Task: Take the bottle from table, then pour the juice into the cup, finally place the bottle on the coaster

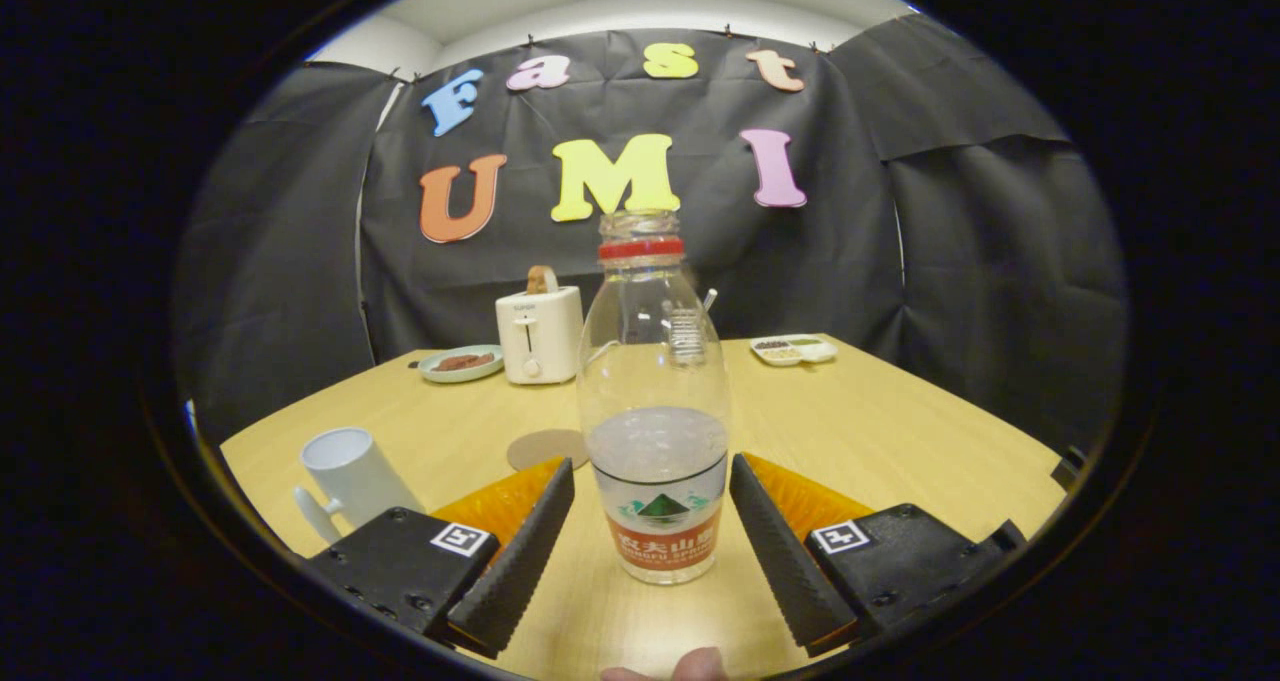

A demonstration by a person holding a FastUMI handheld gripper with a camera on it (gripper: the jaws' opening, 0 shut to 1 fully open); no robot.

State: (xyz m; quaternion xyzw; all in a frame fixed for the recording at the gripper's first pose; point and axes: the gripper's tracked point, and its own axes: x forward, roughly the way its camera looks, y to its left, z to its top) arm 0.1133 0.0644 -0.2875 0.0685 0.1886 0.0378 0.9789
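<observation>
Both jaws stand wide around the upright bottle (655, 411), neck pointing up.

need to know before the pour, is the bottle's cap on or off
Off. The bottle stands upright between the open tongs, neither finger touching it; its neck ends in bare clear threads above the red ring, with no cap over the mouth.

Toaster (540, 334) between plate (461, 363) and tray (794, 349)
</observation>
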